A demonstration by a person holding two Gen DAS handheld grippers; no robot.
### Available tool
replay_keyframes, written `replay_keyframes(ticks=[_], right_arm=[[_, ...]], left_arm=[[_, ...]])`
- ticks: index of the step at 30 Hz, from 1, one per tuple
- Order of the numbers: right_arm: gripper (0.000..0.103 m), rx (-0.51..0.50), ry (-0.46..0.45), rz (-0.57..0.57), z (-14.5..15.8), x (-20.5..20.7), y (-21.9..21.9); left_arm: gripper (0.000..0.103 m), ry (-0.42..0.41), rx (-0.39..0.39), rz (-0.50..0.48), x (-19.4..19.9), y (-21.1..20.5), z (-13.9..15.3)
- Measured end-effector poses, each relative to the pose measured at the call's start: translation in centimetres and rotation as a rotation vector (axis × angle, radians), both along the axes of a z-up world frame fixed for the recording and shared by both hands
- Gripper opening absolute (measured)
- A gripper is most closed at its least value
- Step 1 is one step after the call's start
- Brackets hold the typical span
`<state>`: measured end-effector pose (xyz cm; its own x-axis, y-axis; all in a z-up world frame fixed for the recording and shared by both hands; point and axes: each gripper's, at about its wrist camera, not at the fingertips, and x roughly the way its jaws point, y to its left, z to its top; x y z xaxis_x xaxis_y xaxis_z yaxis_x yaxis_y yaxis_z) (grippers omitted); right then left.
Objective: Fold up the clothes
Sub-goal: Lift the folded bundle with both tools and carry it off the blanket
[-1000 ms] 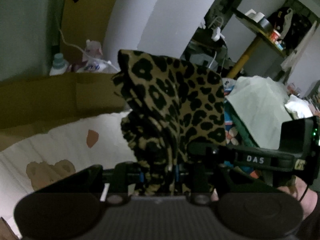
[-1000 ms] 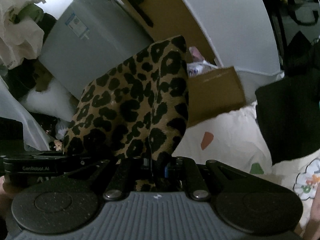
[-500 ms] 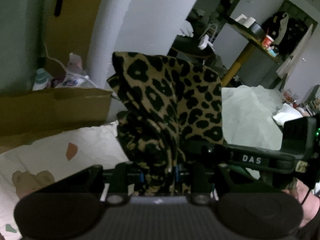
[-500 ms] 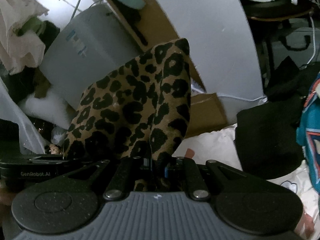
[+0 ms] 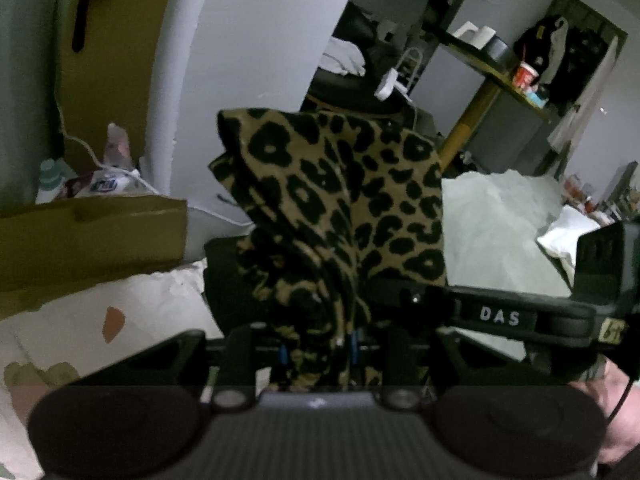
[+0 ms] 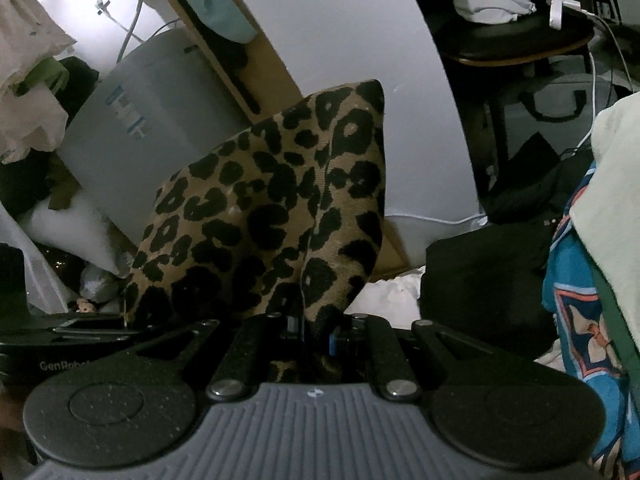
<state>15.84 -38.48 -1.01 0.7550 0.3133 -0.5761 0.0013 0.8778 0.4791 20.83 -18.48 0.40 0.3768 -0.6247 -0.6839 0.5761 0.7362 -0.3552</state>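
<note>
A leopard-print garment (image 5: 340,208) stands bunched up between my two grippers. My left gripper (image 5: 318,350) is shut on one end of it, the cloth pinched between the jaws. In the right wrist view the same leopard-print garment (image 6: 280,208) rises from my right gripper (image 6: 316,334), which is shut on its other end. The right gripper's black body (image 5: 520,316) shows at the right of the left wrist view, close beside the cloth. The fingertips of both grippers are hidden by fabric.
A patterned bedsheet (image 5: 100,312) lies below. A cardboard box (image 5: 88,240) stands at the left. A black garment (image 6: 480,280), a blue patterned cloth (image 6: 576,300) and a pale green cloth (image 5: 492,224) lie on the bed. A white curved wall (image 6: 360,40) stands behind.
Both grippers, still holding the leopard garment, have swung to the right: the box and bedsheet slid left, and the black and blue clothes came into the right wrist view.
</note>
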Motion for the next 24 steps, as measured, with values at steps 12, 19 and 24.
replay_keyframes(ticks=[12, 19, 24], right_arm=[[0.009, -0.139, 0.067, -0.020, -3.4, 3.9, -2.7], [0.009, -0.191, 0.120, -0.007, -7.4, 6.2, -4.8], [0.009, -0.236, 0.166, -0.023, -10.5, 7.8, -6.3]], left_arm=[[0.027, 0.040, -0.054, 0.012, 2.8, -3.5, -6.2], [0.027, 0.084, -0.067, 0.031, 4.2, -5.7, -10.7], [0.027, 0.125, -0.092, 0.049, 5.6, -6.7, -14.3]])
